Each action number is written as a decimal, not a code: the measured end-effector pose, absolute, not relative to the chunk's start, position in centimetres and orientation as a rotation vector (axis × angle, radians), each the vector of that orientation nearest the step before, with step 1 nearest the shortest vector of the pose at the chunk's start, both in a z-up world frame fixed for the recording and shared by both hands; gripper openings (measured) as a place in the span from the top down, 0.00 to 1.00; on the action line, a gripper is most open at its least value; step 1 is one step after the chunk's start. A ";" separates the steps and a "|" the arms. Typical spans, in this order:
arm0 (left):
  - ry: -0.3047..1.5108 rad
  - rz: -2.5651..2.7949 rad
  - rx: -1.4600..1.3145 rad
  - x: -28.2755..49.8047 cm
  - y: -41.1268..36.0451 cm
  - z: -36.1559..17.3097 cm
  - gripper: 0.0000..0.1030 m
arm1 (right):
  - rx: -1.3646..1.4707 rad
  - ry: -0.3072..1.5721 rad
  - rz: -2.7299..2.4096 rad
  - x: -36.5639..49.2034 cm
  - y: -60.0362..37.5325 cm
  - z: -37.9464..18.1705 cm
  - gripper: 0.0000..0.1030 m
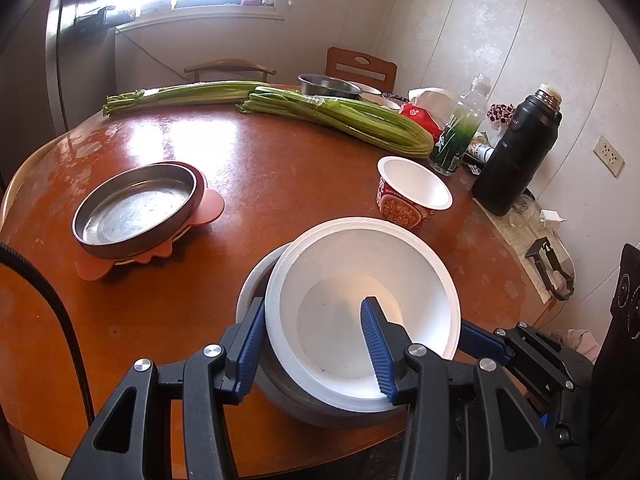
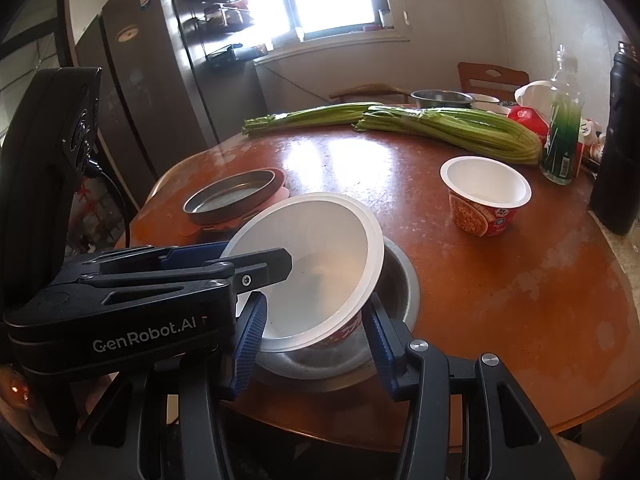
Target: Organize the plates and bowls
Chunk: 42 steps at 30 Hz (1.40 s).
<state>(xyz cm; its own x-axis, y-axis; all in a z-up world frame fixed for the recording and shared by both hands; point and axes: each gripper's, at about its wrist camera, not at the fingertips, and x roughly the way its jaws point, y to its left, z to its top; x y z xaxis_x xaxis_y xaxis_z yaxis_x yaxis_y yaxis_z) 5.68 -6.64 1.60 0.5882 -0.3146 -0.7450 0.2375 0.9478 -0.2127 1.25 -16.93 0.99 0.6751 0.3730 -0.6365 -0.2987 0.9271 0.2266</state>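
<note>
A white paper noodle bowl [image 1: 360, 300] [image 2: 312, 264] sits tilted inside a steel bowl [image 1: 280, 396] [image 2: 396, 292] at the table's near edge. My left gripper [image 1: 314, 344] straddles the paper bowl's near rim, one finger inside, one outside, with a gap to the rim; it also shows from the side in the right wrist view [image 2: 276, 268]. My right gripper [image 2: 316, 340] is open, its fingers either side of the steel bowl's near rim. A second noodle bowl [image 1: 414, 192] [image 2: 486, 196] stands to the right. A steel plate [image 1: 134, 210] [image 2: 232, 196] rests on a pink plate [image 1: 208, 206].
Celery bunches [image 1: 340, 118] [image 2: 448, 128] lie across the far side of the round wooden table [image 1: 260, 168]. A green-labelled bottle [image 1: 460, 128], a black thermos [image 1: 516, 152], a steel pan [image 1: 328, 86] and packets crowd the far right. Chairs stand behind. A fridge [image 2: 152, 80] is at left.
</note>
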 end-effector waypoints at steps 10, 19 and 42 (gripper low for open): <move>0.902 -0.315 -0.092 6.3 -6.9 0.6 0.54 | 0.104 0.766 0.365 1.8 -16.6 -0.1 0.49; 0.905 -0.315 -0.087 6.8 -7.2 0.0 0.55 | 0.097 0.774 0.349 2.3 -16.5 -0.6 0.49; 0.914 -0.317 -0.096 7.5 -7.3 -0.8 0.54 | 0.092 0.776 0.334 2.8 -16.6 -1.1 0.50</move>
<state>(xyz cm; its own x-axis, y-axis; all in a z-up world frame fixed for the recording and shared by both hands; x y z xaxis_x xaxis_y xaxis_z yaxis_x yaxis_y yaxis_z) 7.53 -7.28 -0.79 0.5680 -0.3104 -0.7622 0.2292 0.9492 -0.2157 2.76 -16.58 -1.13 0.6639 0.3293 -0.6714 -0.2618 0.9433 0.2039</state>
